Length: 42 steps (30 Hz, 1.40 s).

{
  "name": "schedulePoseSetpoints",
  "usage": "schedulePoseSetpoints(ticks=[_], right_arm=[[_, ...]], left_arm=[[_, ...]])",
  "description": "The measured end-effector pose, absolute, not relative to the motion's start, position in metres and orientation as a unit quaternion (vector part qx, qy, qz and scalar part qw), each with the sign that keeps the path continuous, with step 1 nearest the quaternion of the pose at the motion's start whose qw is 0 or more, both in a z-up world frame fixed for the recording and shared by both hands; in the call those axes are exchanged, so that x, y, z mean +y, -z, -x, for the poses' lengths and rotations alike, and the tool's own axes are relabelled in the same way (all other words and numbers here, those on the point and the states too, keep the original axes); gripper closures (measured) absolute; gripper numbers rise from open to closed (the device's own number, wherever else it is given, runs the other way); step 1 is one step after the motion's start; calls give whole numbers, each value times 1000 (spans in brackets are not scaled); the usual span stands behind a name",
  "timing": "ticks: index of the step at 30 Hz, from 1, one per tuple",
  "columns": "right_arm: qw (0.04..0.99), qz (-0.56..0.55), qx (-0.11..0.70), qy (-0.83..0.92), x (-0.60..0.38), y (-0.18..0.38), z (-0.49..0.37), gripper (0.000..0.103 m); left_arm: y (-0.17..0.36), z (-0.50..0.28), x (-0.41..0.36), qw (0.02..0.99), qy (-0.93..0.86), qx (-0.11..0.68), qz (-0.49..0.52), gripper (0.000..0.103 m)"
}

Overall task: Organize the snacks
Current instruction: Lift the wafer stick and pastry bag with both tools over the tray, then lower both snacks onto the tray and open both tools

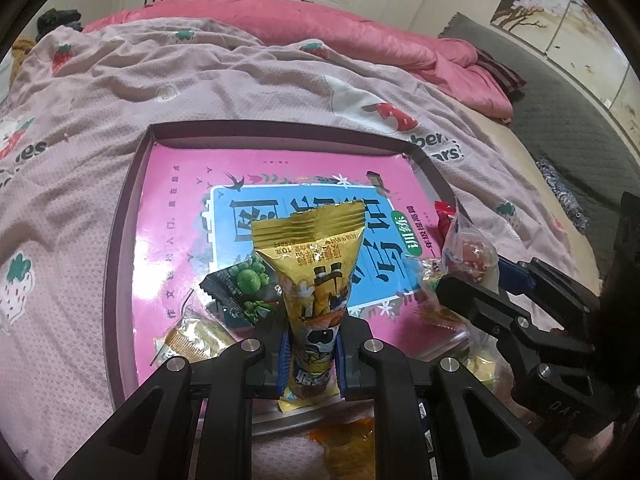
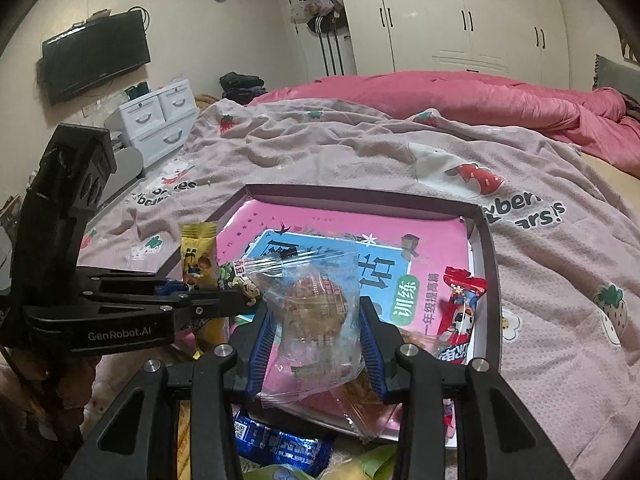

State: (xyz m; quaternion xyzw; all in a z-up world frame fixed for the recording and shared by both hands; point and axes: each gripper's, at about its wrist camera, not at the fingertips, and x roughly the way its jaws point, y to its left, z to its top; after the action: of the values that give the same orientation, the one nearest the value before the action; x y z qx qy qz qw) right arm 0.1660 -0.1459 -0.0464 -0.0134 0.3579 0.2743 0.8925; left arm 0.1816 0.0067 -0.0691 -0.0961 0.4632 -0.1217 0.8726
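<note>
My left gripper is shut on a yellow snack packet and holds it upright over the near edge of a shallow dark-rimmed box lined with a pink book. My right gripper is shut on a clear-wrapped round pastry above the same box. In the box lie a black-green packet, a gold packet and a red packet. The right gripper shows at the right of the left wrist view; the left one with its yellow packet shows at the left of the right wrist view.
The box lies on a pink strawberry-print blanket on a bed, with a bright pink duvet behind. More snacks lie in front of the box, among them a blue packet. White drawers and a wall TV stand at the left.
</note>
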Motion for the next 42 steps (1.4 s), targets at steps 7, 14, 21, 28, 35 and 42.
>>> schedulePoseSetpoints(ticks=[7, 14, 21, 28, 35, 42], right_arm=[[882, 25, 371, -290, -138, 52, -167, 62], [872, 20, 380, -307, -132, 56, -165, 62], [868, 20, 389, -309, -131, 59, -166, 62], [865, 23, 393, -312, -129, 61, -165, 62], [866, 18, 395, -306, -132, 61, -166, 62], [869, 23, 394, -300, -132, 59, -165, 61]], left_arm=[[68, -183, 7, 872, 123, 464, 92, 86], [67, -180, 9, 873, 122, 462, 99, 86], [66, -178, 9, 873, 123, 462, 97, 85], [66, -179, 9, 870, 124, 467, 97, 85], [65, -178, 7, 868, 125, 472, 92, 83], [63, -178, 11, 867, 118, 473, 98, 72]])
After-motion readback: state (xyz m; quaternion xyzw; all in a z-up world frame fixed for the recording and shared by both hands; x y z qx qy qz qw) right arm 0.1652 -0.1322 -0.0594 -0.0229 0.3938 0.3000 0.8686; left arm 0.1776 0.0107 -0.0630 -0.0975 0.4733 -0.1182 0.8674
